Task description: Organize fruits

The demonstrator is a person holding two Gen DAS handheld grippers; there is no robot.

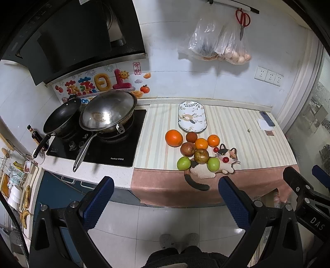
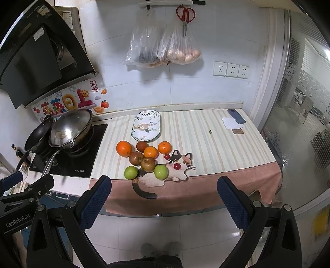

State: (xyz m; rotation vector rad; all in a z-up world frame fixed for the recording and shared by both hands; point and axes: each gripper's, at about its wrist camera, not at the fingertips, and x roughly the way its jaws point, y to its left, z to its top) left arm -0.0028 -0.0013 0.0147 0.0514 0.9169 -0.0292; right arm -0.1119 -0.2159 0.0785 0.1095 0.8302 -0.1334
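Note:
A cluster of fruit lies on the striped counter cloth: a large orange (image 1: 173, 138) (image 2: 124, 148), two smaller oranges (image 1: 213, 140) (image 2: 164, 147), several brown-red fruits (image 1: 187, 149) (image 2: 147, 164), two green apples (image 1: 183, 163) (image 2: 130, 172) and two small red cherries (image 1: 226, 159) (image 2: 176, 166). An empty oval patterned plate (image 1: 192, 119) (image 2: 146, 125) sits just behind them. My left gripper (image 1: 166, 186) and right gripper (image 2: 165, 186) are both open and empty, held back from the counter's front edge above the floor.
A cat-shaped mat (image 1: 212, 167) (image 2: 165, 175) lies under the front fruits. A stove (image 1: 99, 142) with a wok (image 1: 108, 113) and a black pan (image 1: 61, 117) is at left. A phone (image 2: 236, 116) and papers lie at the back right. Bags (image 2: 163, 47) and scissors (image 2: 185, 15) hang on the wall.

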